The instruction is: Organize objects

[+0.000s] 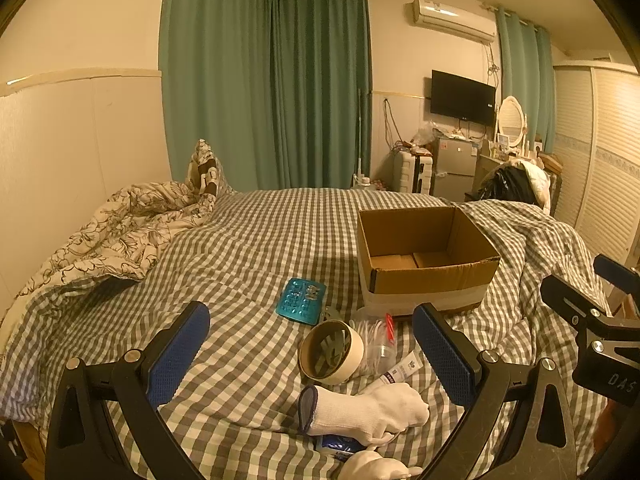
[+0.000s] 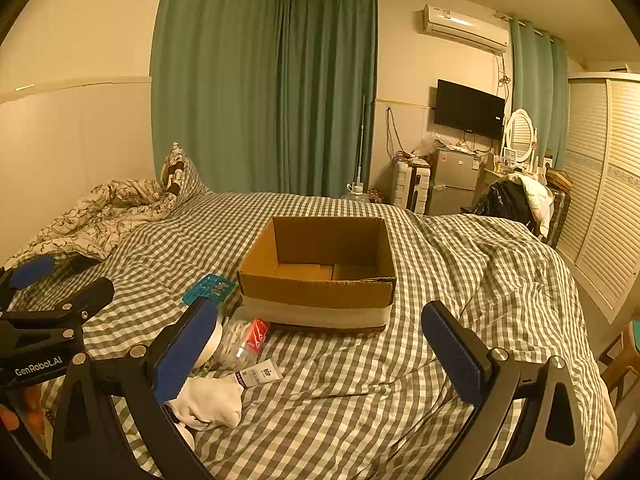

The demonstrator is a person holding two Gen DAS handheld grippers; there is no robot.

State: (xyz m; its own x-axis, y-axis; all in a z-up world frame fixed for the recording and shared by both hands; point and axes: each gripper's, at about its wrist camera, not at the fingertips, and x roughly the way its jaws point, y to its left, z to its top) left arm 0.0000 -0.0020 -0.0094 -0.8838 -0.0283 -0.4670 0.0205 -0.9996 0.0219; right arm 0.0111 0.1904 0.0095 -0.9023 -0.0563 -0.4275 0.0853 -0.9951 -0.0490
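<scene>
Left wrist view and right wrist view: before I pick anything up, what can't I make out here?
- Blue item, left wrist view: mostly under the white sock.
- Second white item, left wrist view: cut by the bottom edge.
- Tape roll, right wrist view: behind the right hand-held gripper finger.
- Tube print: too small to read.

Box (image 2: pixel 320 292): matt brown corrugated cardboard. Bed cover (image 2: pixel 440 380): woven gingham cloth, creased. Sock (image 1: pixel 372 410): white knit. Blister pack (image 1: pixel 302 300): glossy teal foil. Jaw pads: dimpled blue rubber.
</scene>
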